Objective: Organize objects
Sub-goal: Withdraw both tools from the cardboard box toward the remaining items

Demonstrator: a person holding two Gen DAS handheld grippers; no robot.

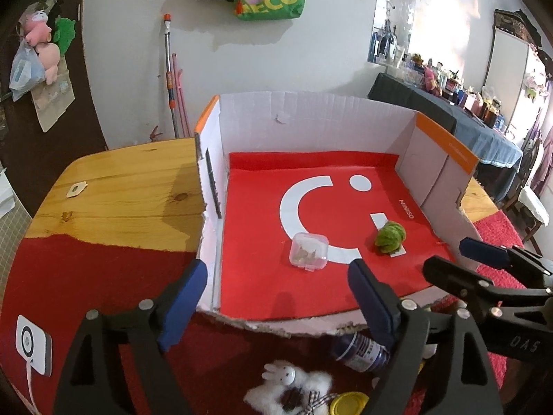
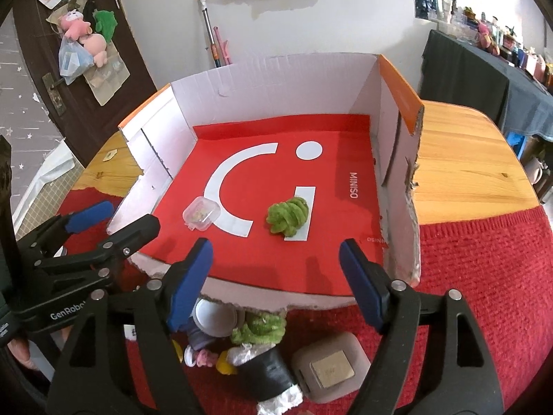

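Note:
A white cardboard box (image 1: 311, 110) (image 2: 276, 79) with a red liner holds a small clear plastic case (image 1: 308, 251) (image 2: 201, 213) and a green fuzzy scrunchie (image 1: 391, 236) (image 2: 287, 218). My left gripper (image 1: 276, 297) is open and empty, just before the box's front edge. My right gripper (image 2: 276, 266) is open and empty, also at the front edge; it shows in the left wrist view (image 1: 459, 259). In front of the box lie a white plush bunny (image 1: 293, 387), a dark jar (image 1: 359, 349) (image 2: 211, 321), a second green scrunchie (image 2: 259, 328), a black roll (image 2: 266, 366) and a grey square case (image 2: 328, 366).
The box stands on a wooden table (image 1: 121, 186) (image 2: 459, 159) partly covered by a red cloth (image 1: 86, 276) (image 2: 484, 276). A white charger pad (image 1: 33, 344) lies at the left. A yellow lid (image 1: 349, 403) lies by the bunny. A white wall stands behind.

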